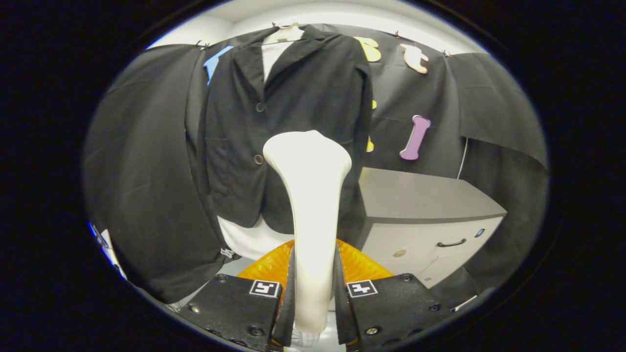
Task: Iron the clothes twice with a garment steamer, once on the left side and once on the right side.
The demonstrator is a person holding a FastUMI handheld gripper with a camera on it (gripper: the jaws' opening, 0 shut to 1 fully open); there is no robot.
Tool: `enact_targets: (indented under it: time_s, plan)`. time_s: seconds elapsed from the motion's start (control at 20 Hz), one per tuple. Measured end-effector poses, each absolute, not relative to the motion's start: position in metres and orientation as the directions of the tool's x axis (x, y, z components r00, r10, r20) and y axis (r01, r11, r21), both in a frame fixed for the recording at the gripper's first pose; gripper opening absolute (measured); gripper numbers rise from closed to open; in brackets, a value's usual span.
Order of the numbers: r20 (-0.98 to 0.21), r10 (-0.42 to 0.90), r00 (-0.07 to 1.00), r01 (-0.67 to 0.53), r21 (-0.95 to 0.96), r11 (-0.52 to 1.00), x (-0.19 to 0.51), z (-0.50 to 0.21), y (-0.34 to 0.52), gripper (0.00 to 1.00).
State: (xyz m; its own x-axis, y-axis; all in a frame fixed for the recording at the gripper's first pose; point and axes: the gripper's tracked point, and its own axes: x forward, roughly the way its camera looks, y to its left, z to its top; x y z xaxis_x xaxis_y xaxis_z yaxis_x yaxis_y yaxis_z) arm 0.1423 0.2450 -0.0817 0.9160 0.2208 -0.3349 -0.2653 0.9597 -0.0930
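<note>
Gripper view shows the garment steamer [309, 195] standing upright at the centre of the frame, its long axis running from the bottom edge up toward the middle, with the wide flared head at the top pointing at the jacket beyond it. Its narrow white handle sits between the 2 fingers of the gripper [313, 298], which are closed on it from left and right, both pressing against the handle low in the frame. Just behind the handle and the fingers an orange ribbed piece [359, 264] fans out to both sides. Past the steamer head hangs the dark jacket [293, 112], filling the upper centre, lapels open over a white shirt [252, 239] whose hem shows below the jacket at lower centre-left. 2 buttons [258, 159] run down its front, just left of the steamer head. A pale hanger [286, 33] holds it at the top. Right of centre stands a grey cabinet [425, 195] with a dark drawer handle [451, 243], near the jacket's right edge.
</note>
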Motion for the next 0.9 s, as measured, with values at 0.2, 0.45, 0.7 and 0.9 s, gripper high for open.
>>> enact_targets:
  time_s: [0.2, 0.45, 0.7, 0.9]
  plan:
    - [-0.322, 0.193, 0.927, -0.229, -0.078, 0.970, 0.145, -0.065, 0.193, 0.37]
    - [-0.298, 0.169, 0.940, -0.195, -0.060, 0.979, 0.142, -0.047, 0.131, 0.37]
    - [-0.295, 0.146, 0.944, -0.162, -0.031, 0.986, 0.139, -0.045, 0.084, 0.37]
    - [-0.295, 0.136, 0.946, -0.147, -0.015, 0.989, 0.137, -0.040, 0.061, 0.37]
